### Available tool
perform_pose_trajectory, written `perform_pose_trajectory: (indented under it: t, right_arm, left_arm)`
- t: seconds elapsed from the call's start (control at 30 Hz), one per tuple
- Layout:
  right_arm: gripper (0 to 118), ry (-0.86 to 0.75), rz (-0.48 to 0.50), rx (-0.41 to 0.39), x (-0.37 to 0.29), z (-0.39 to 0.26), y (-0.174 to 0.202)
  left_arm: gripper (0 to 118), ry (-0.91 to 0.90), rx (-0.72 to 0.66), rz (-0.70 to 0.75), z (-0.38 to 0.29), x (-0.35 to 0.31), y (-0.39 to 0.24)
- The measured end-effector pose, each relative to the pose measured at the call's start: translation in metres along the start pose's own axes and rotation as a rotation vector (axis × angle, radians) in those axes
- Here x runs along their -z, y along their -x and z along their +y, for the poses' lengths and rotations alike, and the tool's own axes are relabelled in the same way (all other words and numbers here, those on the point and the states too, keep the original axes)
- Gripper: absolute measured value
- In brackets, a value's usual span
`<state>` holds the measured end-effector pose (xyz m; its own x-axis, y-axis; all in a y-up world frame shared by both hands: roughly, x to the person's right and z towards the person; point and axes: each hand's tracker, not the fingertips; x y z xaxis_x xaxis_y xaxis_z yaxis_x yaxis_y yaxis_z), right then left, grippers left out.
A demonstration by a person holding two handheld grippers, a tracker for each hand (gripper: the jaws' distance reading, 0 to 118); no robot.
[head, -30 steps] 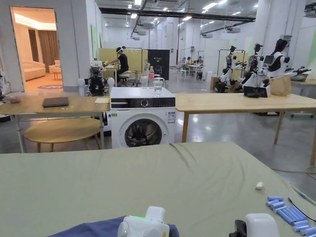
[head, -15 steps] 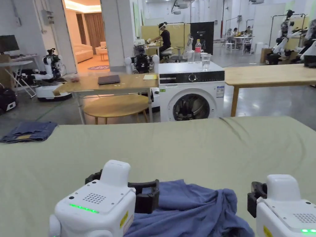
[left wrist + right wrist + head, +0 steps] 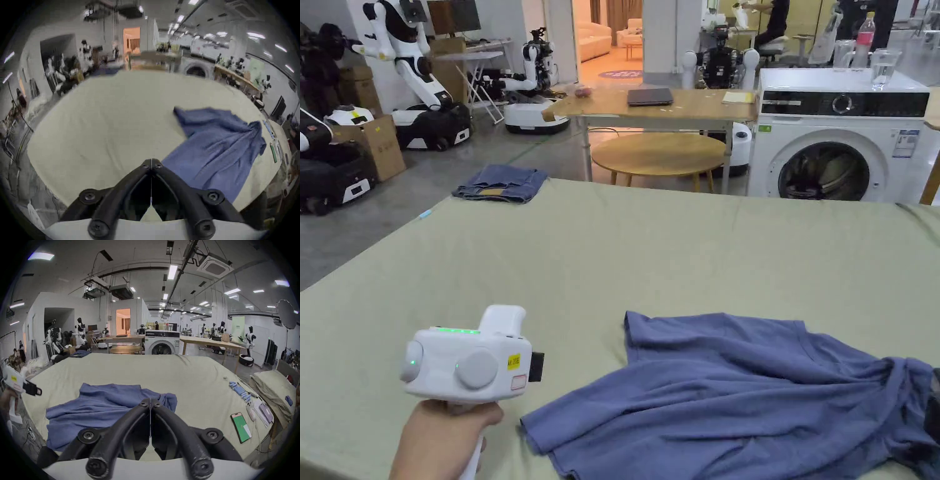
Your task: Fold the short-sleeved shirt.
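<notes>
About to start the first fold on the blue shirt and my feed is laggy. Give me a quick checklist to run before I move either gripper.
1. Shirt on the table: ok.
2. Shirt spread flat: not ok; wrinkled, bunched at its right end.
3. Left gripper free: ok; jaws together, empty, beside the shirt's left edge.
4. Right gripper free: ok; jaws together over the bunched end, no cloth between the tips.
5. Sleeve and hem layout: cannot tell; folds hide them.
6. Clutter: not ok; phone and blue cylinders lie right of the shirt.
</notes>
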<state>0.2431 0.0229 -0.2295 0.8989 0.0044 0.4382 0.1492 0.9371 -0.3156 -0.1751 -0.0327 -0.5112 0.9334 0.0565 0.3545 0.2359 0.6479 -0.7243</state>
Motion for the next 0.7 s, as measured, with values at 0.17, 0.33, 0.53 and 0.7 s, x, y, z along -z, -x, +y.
perform_pose_trajectory:
  t: [0.17,0.33,0.53,0.7]
  right_arm:
    - [0,0.034,-0.029,0.012,0.013,-0.004,-0.014]
    - [0,0.069,-0.063,0.012,0.025,-0.014,-0.034]
    - [0,0.181,-0.143,0.004,0.048,-0.048,-0.074]
    - [57,0.291,-0.102,0.031,0.078,-0.067,-0.103]
  left_arm:
    - [118,0.092,-0.016,-0.005,-0.016,0.051,-0.004]
    - [117,0.129,0.033,0.018,-0.031,0.067,-0.017]
    - [41,0.113,0.068,0.056,-0.042,0.069,-0.021]
    - [0,0.036,0.108,0.02,-0.03,0.037,-0.04]
